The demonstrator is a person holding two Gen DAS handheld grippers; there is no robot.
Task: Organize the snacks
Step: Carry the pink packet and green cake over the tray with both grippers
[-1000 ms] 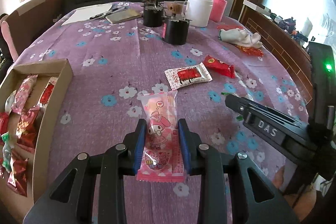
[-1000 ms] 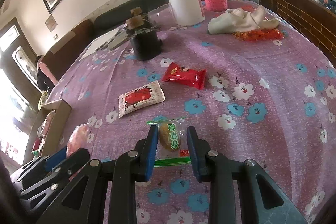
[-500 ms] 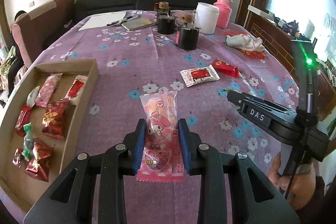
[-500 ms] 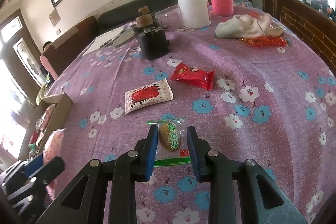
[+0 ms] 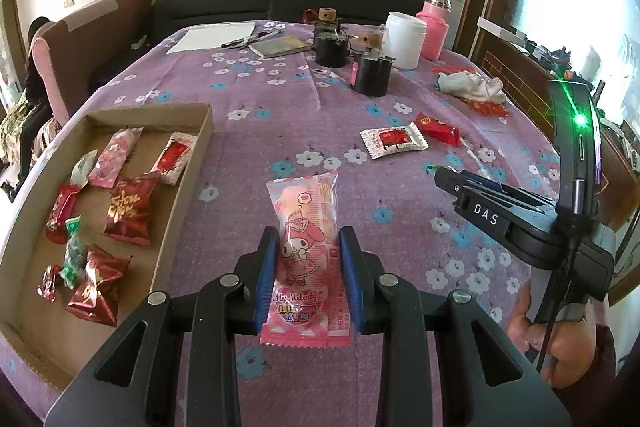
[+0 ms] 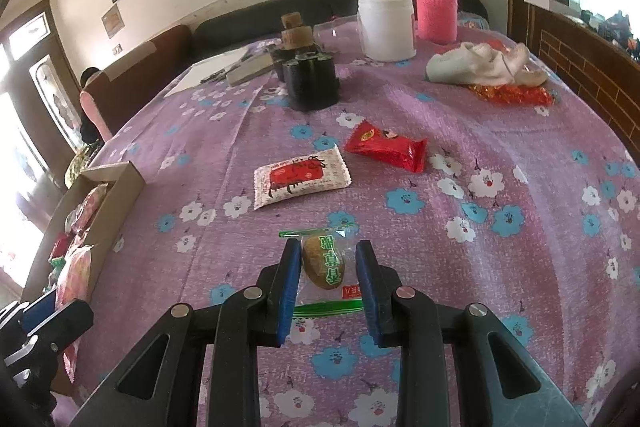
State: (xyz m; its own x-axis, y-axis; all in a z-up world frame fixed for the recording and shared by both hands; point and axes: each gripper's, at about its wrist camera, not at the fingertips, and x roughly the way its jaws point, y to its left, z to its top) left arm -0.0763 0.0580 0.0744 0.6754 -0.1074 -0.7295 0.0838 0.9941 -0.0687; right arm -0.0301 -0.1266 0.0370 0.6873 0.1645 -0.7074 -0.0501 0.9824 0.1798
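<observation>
My left gripper [image 5: 307,259] is shut on a pink My Melody snack packet [image 5: 306,247], held above the purple flowered tablecloth, right of the cardboard box [image 5: 188,163]. The box holds several snacks, red and pink. My right gripper [image 6: 328,267] is shut on a clear green-edged packet with a brown cake [image 6: 323,263], held above the cloth. A white-and-red packet [image 6: 300,177] and a red packet [image 6: 384,146] lie on the cloth beyond it. They also show in the left wrist view, the white one [image 5: 394,140] and the red one [image 5: 437,129]. The right gripper body [image 5: 520,219] shows in the left wrist view.
At the far end stand black jars with cork tops [image 6: 310,83], a white tub [image 6: 386,27], a pink-sleeved bottle [image 6: 435,3], paper and pens [image 5: 220,37]. A white cloth [image 6: 480,67] over orange wrappers lies far right. A brown chair [image 5: 88,47] stands at the left.
The left gripper has risen and pulled back toward the box with the pink packet, so more of the box shows. The right gripper has lifted slightly with its packet still held.
</observation>
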